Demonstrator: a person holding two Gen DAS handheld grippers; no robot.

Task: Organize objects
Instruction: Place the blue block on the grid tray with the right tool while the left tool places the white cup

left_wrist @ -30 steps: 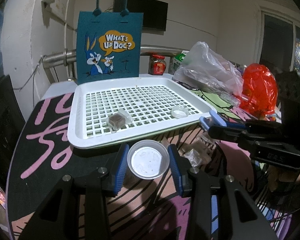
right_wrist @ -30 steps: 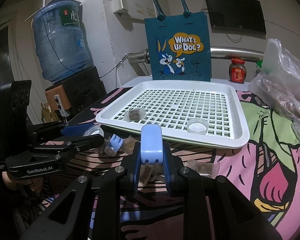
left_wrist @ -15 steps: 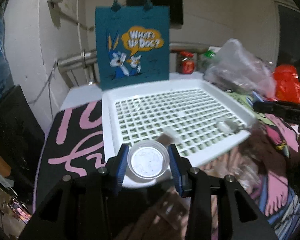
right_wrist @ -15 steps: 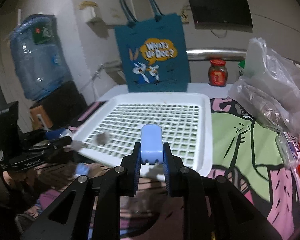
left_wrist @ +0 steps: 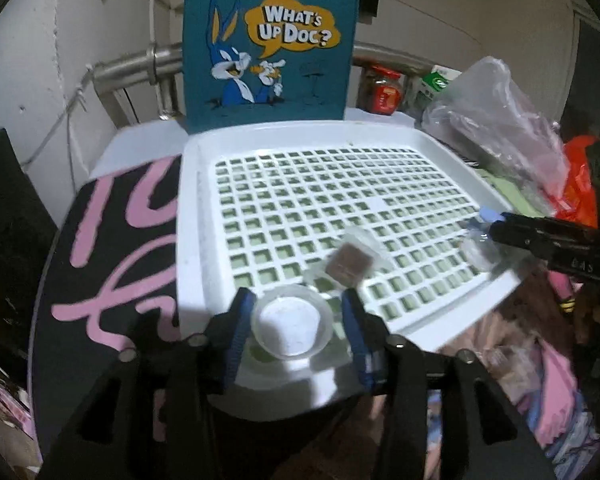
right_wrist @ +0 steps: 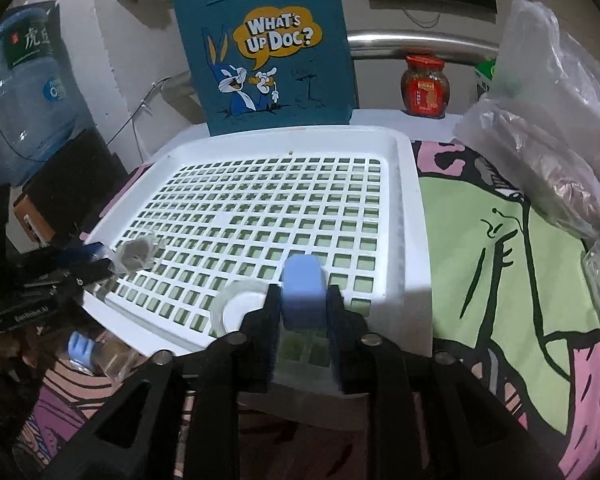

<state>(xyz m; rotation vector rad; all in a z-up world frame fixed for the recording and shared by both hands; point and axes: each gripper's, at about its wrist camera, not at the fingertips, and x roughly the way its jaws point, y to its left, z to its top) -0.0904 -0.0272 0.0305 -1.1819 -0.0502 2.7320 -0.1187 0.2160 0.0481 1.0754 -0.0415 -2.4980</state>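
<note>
Tray [left_wrist: 188, 216]: cup [left_wrist: 291, 327], blue block [right_wrist: 303, 294], wrapped brown cube [left_wrist: 350, 266].

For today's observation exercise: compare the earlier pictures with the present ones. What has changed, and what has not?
Both grippers came forward over the white tray. The left gripper, jaws just opening, frees the clear cup; the right gripper, also opening, loosens on the blue block. The wrapped brown piece, clear lid and teal bag stayed put.

A glossy white plastic tray [left_wrist: 188, 216] with a grid floor. Behind the tray stands a matt teal felt-like bag [left_wrist: 268, 40]; behind that, a shiny metal pipe [left_wrist: 136, 66]. Right of the tray lies crinkled clear plastic film [right_wrist: 548, 128].
</note>
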